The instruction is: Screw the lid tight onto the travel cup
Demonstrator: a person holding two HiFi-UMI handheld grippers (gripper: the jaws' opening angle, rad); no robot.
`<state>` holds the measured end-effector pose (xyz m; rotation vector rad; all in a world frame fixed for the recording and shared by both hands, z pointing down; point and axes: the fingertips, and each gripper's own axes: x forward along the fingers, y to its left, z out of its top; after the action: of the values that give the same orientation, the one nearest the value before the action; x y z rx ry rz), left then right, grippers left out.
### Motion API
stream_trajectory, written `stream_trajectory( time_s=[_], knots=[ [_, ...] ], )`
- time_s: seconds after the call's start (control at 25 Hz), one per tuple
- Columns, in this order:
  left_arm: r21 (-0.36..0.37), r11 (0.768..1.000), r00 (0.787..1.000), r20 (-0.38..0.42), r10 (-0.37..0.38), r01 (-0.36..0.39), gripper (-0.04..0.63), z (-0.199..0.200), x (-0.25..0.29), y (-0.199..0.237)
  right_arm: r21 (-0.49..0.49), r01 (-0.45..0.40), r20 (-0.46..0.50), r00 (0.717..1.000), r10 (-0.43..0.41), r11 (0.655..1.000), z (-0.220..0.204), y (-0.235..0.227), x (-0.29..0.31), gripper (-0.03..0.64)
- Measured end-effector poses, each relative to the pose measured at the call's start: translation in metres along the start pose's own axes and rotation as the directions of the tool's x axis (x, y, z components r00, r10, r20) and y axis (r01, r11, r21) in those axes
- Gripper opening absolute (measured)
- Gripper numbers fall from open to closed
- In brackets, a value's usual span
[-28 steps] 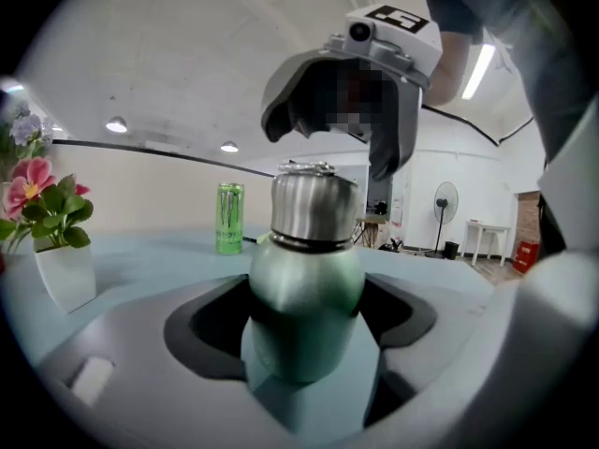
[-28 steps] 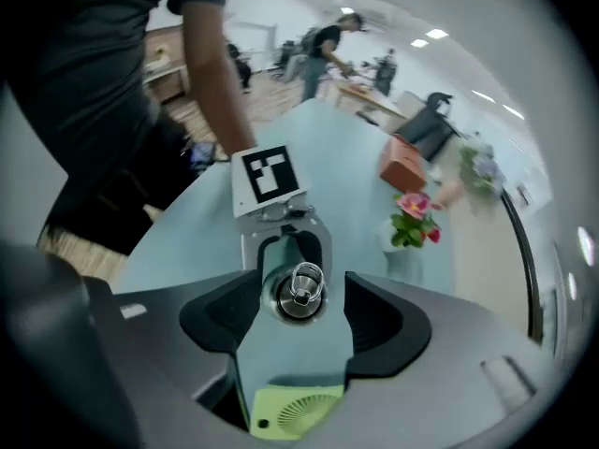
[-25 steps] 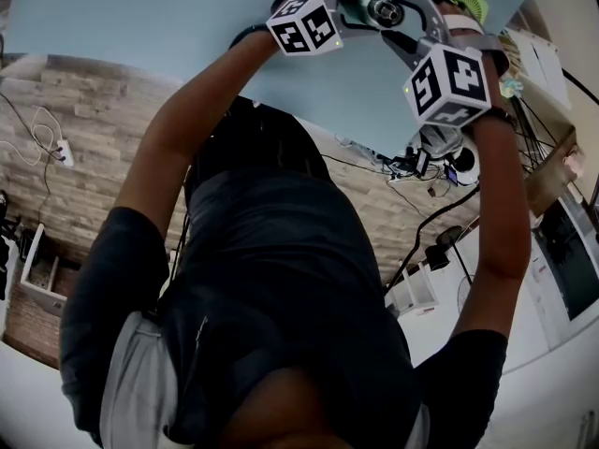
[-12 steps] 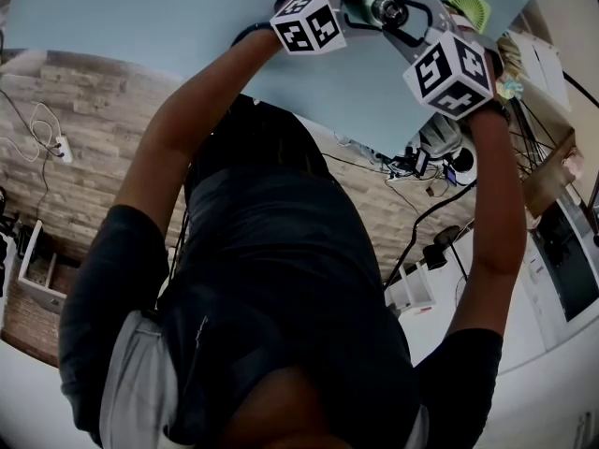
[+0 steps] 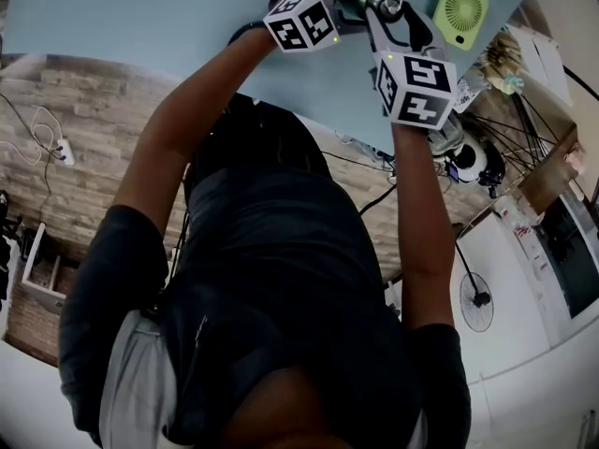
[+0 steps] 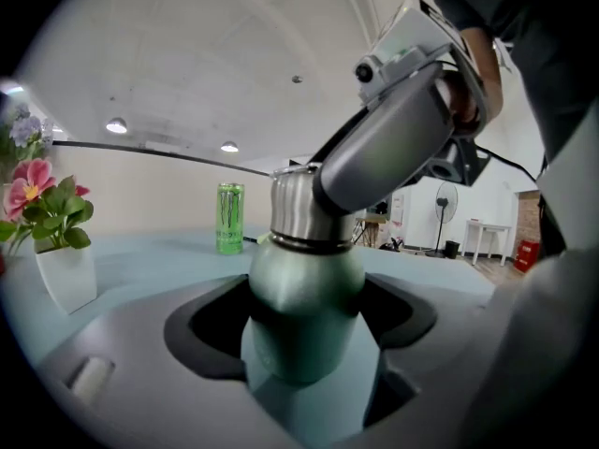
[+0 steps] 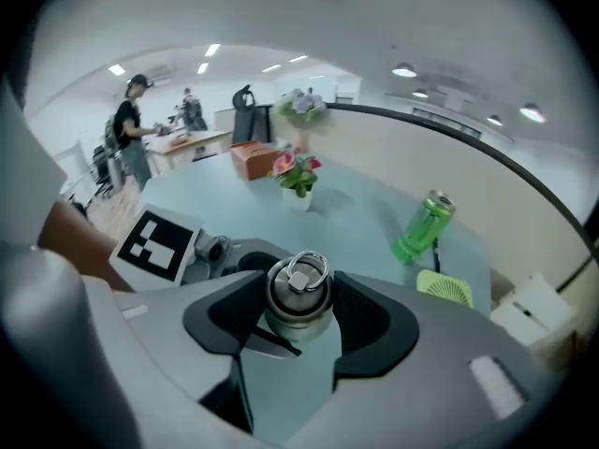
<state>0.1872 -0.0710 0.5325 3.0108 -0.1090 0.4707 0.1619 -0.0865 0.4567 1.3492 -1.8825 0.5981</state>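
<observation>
Green cup (image 6: 304, 269) gripped at both ends over the pale blue table (image 5: 140, 17)
The left gripper (image 6: 304, 324) is clenched on the cup's body; the right gripper (image 7: 298, 325) has just been closing and grasps the steel lid (image 7: 298, 288) (a ring on top) between its jaws, pads against its sides. A small green fan (image 5: 460, 12) lies just right of them; a green can (image 6: 229, 218) and a pot of flowers (image 6: 61, 269) stand farther off on the table
</observation>
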Motion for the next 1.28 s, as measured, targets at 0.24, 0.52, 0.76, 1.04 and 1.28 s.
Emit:
stream_trajectory(
  time_s=[0.24, 0.52, 0.76, 1.04, 1.28],
  knots=[
    [-0.001, 1.0, 1.0, 0.0, 0.001, -0.001, 0.416, 0.0, 0.0, 0.0, 0.097, 0.083, 0.071, 0.993, -0.09, 0.992, 0.0, -0.002, -0.002, 0.229],
    [-0.004, 1.0, 1.0, -0.002, -0.001, 0.001, 0.416, -0.001, 0.002, -0.001, 0.044, 0.02, 0.038, 0.999, -0.021, 0.999, -0.002, -0.001, 0.0, 0.23],
    [-0.006, 1.0, 1.0, 0.0, -0.003, 0.003, 0.416, -0.001, 0.001, 0.0, -0.334, -0.171, -0.098, 0.984, 0.146, 0.927, 0.011, 0.008, -0.012, 0.264],
    [-0.006, 1.0, 1.0, 0.001, -0.004, 0.004, 0.416, -0.002, 0.002, 0.0, -0.876, -0.44, -0.416, 0.897, 0.153, 0.199, -0.008, 0.022, -0.016, 0.262],
    [-0.007, 1.0, 1.0, 0.0, -0.007, 0.007, 0.416, -0.001, 0.001, 0.0, -0.855, -0.514, -0.518, 0.851, 0.087, -0.062, -0.022, 0.02, -0.004, 0.261]
  ],
)
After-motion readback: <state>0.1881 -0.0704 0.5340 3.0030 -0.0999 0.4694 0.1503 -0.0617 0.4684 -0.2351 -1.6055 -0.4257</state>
